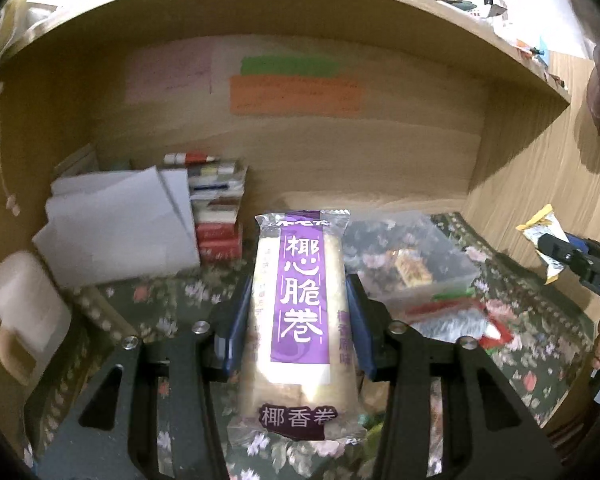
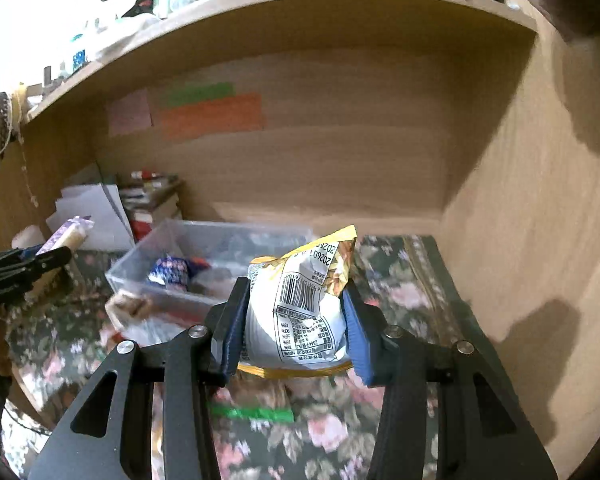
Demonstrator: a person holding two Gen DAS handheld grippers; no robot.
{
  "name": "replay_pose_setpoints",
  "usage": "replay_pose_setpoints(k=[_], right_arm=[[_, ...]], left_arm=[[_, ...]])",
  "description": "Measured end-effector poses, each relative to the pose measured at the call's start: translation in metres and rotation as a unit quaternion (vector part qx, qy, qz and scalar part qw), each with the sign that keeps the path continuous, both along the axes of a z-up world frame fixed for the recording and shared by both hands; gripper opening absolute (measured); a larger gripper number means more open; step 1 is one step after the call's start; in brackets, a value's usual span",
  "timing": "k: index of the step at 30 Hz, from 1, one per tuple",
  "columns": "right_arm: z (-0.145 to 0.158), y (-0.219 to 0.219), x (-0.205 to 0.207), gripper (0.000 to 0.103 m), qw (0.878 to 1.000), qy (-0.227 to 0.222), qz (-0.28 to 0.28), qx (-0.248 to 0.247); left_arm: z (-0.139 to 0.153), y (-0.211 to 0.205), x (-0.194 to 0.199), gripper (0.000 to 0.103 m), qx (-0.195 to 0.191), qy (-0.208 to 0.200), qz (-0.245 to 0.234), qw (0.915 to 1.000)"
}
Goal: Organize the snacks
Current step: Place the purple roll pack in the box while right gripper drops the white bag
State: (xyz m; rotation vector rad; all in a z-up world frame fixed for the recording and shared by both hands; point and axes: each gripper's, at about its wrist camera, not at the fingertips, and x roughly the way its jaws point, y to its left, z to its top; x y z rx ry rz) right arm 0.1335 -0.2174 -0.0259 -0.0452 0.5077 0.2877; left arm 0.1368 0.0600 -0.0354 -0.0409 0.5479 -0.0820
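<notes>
Fingers of the left gripper [image 1: 298,316] are clamping a purple roll pack [image 1: 300,312] and the right gripper [image 2: 296,324] a white packet [image 2: 300,312], both lifted clear for dropping into the bin [image 2: 220,248].

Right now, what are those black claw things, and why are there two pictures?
They are grippers, tongs a person holds, one in each hand. Each carries a camera looking along its fingers, so you get two pictures. The left gripper is shut on a purple and white snack pack. The right gripper is shut on a white and gold snack bag. Both are over a flowered tablecloth inside a wooden desk nook. A clear plastic box with snacks sits there, books stacked behind.
</notes>
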Motion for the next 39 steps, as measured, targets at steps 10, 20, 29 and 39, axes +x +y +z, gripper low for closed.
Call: replay_pose_setpoints(k=[10, 20, 29, 39], right_arm=[[0.006, 0.032, 0.041, 0.041, 0.999, 0.002, 0.037, -0.006], [-0.010, 0.066, 0.097, 0.041, 0.996, 0.046, 0.071, -0.023], [-0.037, 0.089, 0.134, 0.041, 0.990, 0.100, 0.087, -0.051], [-0.045, 0.090, 0.143, 0.048, 0.988, 0.119, 0.085, -0.052]], left_arm=[[0.018, -0.011, 0.044, 0.045, 0.000, -0.004, -0.011, 0.9999], [-0.011, -0.011, 0.100, 0.045, 0.002, 0.046, -0.011, 0.9989], [-0.038, -0.011, 0.136, 0.045, 0.007, 0.084, -0.013, 0.9963], [-0.048, -0.016, 0.144, 0.046, 0.007, 0.108, -0.018, 0.9940]])
